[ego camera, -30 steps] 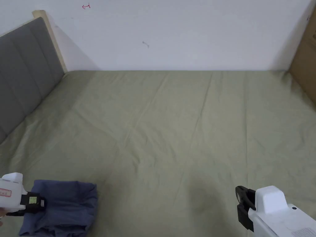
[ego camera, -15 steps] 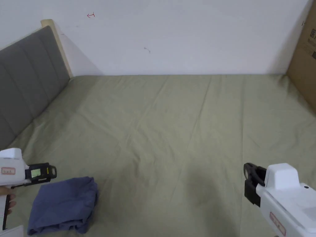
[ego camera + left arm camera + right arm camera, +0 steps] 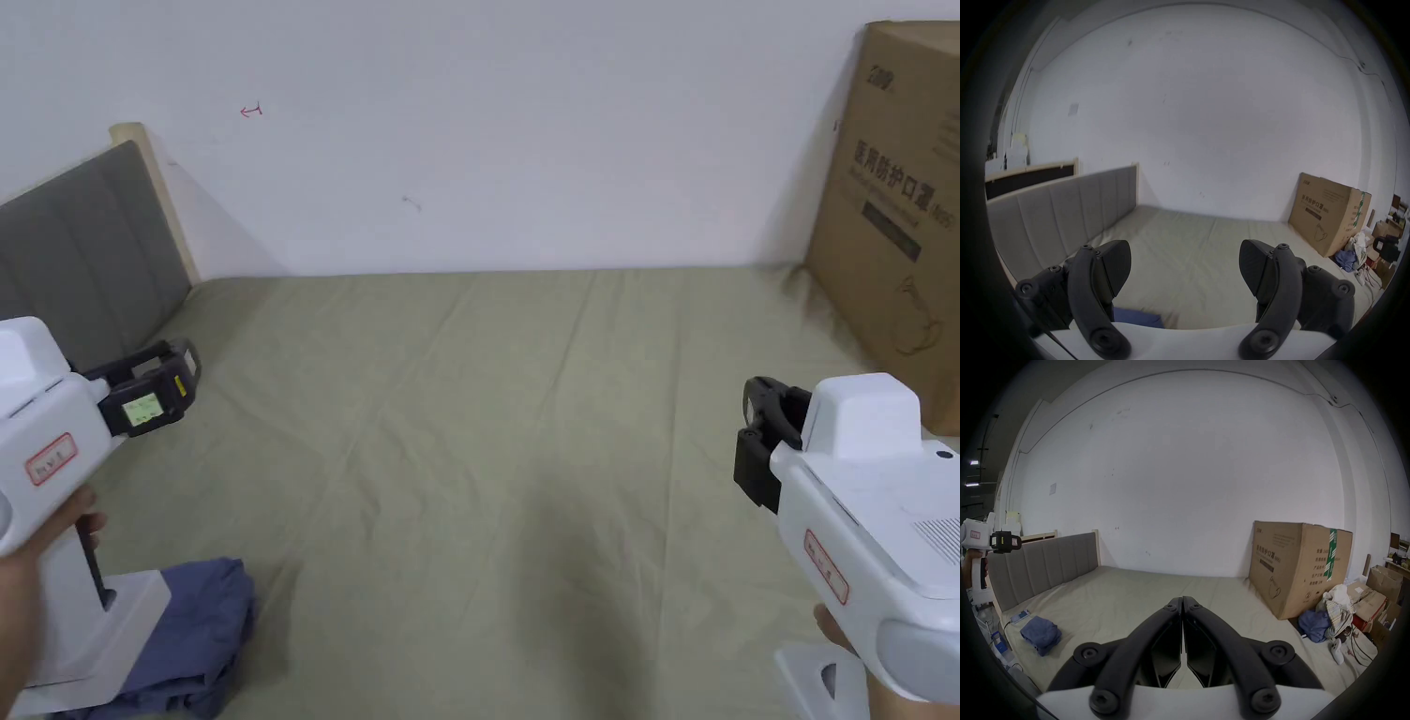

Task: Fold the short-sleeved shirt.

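- Olive-green sheet covers the bed [image 3: 525, 422], which is walled in by a grey headboard [image 3: 84, 253] on the left, a white wall behind, and a tall cardboard box [image 3: 891, 216] at the far right corner.
- Folded into a compact blue bundle, the short-sleeved shirt [image 3: 1041, 632] lies on the bed's near left corner; in the head view its visible part [image 3: 202, 628] is partly hidden behind the left gripper's handle.
- A second ago the left gripper [image 3: 155, 389] was down on the bundle; half a second ago it had lifted just clear of it. Now it is raised well above the shirt and apart from it, with its jaws spread wide and nothing between them, as the left gripper view [image 3: 1185, 265] makes plain.
- Over the same second the right gripper [image 3: 764, 441] has risen too. It hangs over bare sheet on the right, well apart from the shirt, and its own view [image 3: 1182, 603] shows the jaws pressed together on nothing.
- My reading: the shirt has been let go and left alone, both grippers pulling away, so the fold looks finished. The bundle's edges are a bit rumpled, not crisp.
- A heap of other clothes [image 3: 1325, 615] sits beside the box, off the working area.
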A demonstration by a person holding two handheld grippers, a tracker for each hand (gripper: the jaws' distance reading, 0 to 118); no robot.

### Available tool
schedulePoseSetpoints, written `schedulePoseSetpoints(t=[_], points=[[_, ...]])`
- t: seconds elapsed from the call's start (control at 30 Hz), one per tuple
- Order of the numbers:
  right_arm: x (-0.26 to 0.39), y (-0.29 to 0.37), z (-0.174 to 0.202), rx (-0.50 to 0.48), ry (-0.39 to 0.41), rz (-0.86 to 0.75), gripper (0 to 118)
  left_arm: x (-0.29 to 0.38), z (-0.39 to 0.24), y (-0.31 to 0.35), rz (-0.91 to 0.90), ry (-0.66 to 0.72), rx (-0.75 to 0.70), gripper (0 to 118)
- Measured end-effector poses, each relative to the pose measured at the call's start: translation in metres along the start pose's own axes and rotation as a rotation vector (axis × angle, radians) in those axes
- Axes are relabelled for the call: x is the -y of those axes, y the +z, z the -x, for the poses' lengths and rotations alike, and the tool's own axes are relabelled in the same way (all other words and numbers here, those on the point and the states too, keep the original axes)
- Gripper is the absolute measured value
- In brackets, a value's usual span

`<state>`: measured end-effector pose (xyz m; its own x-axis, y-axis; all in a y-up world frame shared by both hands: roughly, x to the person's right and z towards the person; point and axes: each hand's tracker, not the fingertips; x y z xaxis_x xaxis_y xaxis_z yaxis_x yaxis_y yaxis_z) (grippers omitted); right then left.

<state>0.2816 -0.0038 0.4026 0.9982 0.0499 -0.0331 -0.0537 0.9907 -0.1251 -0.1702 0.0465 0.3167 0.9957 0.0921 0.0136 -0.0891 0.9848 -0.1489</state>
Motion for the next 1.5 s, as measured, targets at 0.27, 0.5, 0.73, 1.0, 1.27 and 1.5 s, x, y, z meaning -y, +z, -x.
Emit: schedulePoseSetpoints(t=[0.27,0.5,0.73,1.0,1.27,1.5], points=[[-0.014,0.013,-0.022,0.064,0.011,-0.058,0,0.034,-0.085,0.017,-0.123,-0.061,0.012,73],[-0.008,0.021,-0.033,0.098,0.000,-0.071,0,0.072,-0.120,0.019,-0.156,-0.028,0.118,0],[0.001,0.026,-0.036,0.111,-0.001,-0.058,0,0.083,-0.136,0.019,-0.138,-0.092,0.170,0],[0.002,0.028,-0.035,0.109,-0.003,-0.052,0,0.081,-0.141,0.022,-0.151,-0.099,0.183,0],[0.001,0.030,-0.034,0.109,-0.001,-0.055,0,0.080,-0.139,0.024,-0.157,-0.080,0.190,0],[0.001,0.031,-0.033,0.107,-0.002,-0.056,0,0.080,-0.142,0.027,-0.161,-0.093,0.193,0]])
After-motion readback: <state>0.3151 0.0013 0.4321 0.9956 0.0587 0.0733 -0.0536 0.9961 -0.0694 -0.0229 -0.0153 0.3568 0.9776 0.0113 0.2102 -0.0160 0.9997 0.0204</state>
